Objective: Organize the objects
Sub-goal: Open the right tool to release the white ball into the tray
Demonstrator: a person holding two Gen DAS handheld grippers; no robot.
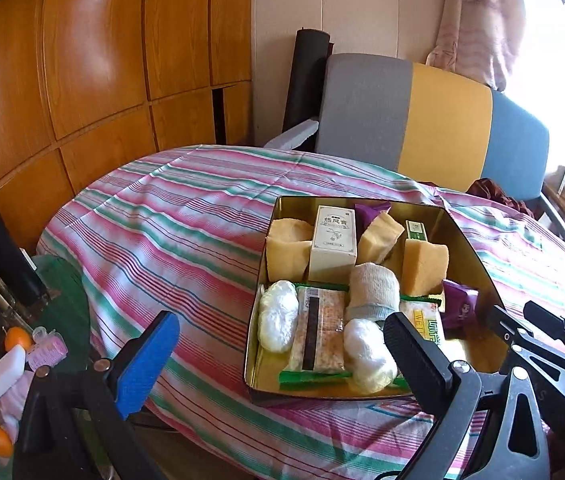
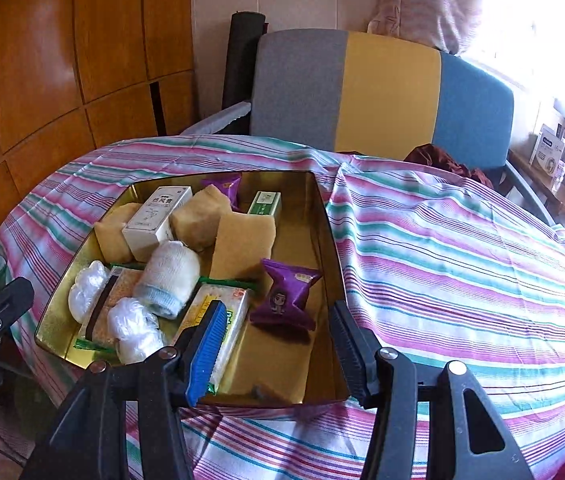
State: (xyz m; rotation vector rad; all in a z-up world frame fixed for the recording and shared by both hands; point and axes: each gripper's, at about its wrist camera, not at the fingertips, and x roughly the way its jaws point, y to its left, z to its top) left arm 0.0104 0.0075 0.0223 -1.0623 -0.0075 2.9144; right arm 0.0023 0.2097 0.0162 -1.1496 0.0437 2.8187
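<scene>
A gold tin box (image 1: 472, 248) (image 2: 324, 240) sits on the striped cloth. It holds a white carton (image 1: 332, 242) (image 2: 154, 216), yellow sponges (image 1: 422, 266) (image 2: 242, 246), a rolled sock (image 1: 372, 290) (image 2: 168, 276), white plastic bundles (image 1: 278, 314) (image 2: 134, 330), snack packs and a purple packet (image 2: 284, 298) (image 1: 458, 304). My left gripper (image 1: 278, 364) is open and empty, in front of the box's near left corner. My right gripper (image 2: 278, 350) is open and empty, over the box's near right corner; its frame also shows in the left wrist view (image 1: 554, 344).
The striped cloth (image 1: 162, 240) (image 2: 462, 260) covers a round table. A grey, yellow and blue chair (image 1: 422, 120) (image 2: 382, 92) stands behind it. A low side table at left holds oranges (image 1: 16, 338), yarn and a soap bar (image 1: 2, 374). Wooden cabinets (image 1: 82, 60) line the left wall.
</scene>
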